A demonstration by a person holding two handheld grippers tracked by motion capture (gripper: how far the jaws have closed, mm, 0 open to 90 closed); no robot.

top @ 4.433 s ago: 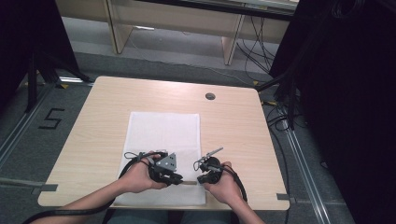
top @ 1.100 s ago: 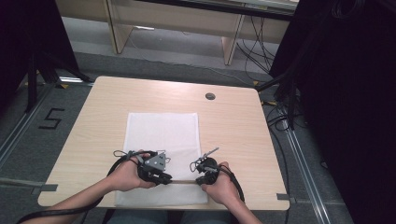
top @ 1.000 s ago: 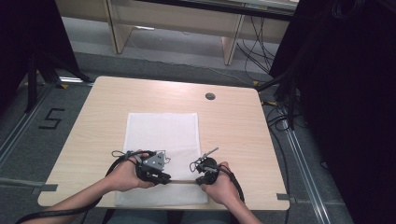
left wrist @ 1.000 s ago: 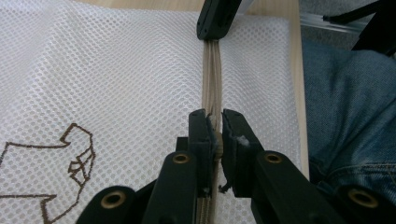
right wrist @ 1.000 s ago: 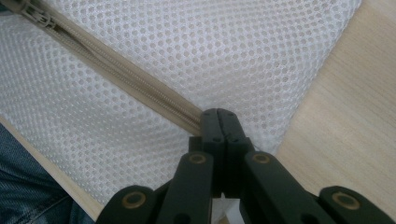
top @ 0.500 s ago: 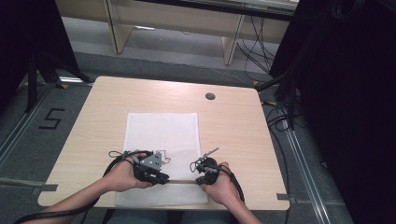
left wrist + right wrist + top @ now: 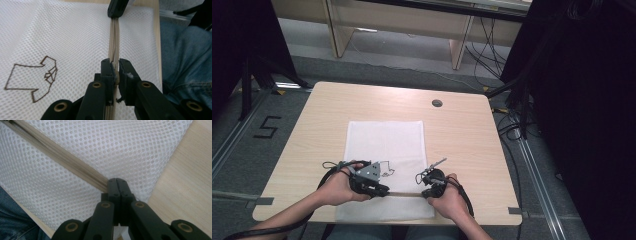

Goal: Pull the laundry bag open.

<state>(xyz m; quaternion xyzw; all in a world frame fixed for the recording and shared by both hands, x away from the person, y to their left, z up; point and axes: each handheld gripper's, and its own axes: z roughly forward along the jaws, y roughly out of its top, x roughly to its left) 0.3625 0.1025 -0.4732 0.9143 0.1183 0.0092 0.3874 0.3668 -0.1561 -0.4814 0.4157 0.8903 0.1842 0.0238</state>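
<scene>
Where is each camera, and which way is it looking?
High view: above the person's side, looking forward and down on the table; forearms and both hands show.
Left gripper view: on the left gripper, looking along the zipper; its black jaws and a jeans leg show.
Right gripper view: on the right gripper, facing the mesh bag; its jaws show.
Shared: the bag and its zipper.

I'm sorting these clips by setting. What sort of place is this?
Probably a lab recording station: a bare wooden table, cables on the floor, a floor mark "5".
</scene>
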